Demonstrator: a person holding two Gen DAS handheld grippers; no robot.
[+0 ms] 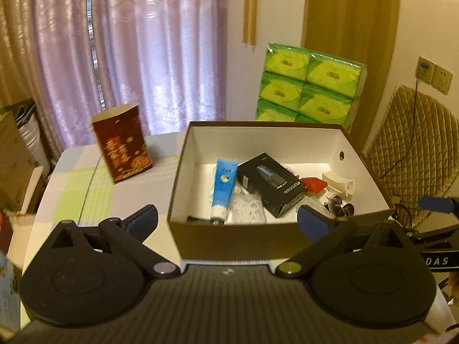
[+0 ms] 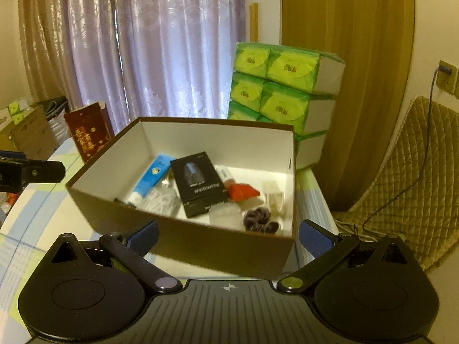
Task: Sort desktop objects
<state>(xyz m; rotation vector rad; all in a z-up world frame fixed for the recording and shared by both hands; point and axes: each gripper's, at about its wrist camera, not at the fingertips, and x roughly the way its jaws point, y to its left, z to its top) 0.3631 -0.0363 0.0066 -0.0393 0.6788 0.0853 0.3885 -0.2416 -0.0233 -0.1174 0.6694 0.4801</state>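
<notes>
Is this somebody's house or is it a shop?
Most likely a room in somebody's house. There are purple curtains over a window, a padded chair by a wall socket, and a stack of tissue packs behind the open box on the table.

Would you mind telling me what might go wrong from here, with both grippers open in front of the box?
1. The box stands close to the table's right edge; a push from the left gripper might slide it off.
2. The black carton lies tilted on other items, so reaching in with the right gripper may shift the pile.
3. The red bag stands upright nearby and could tip if brushed.
</notes>
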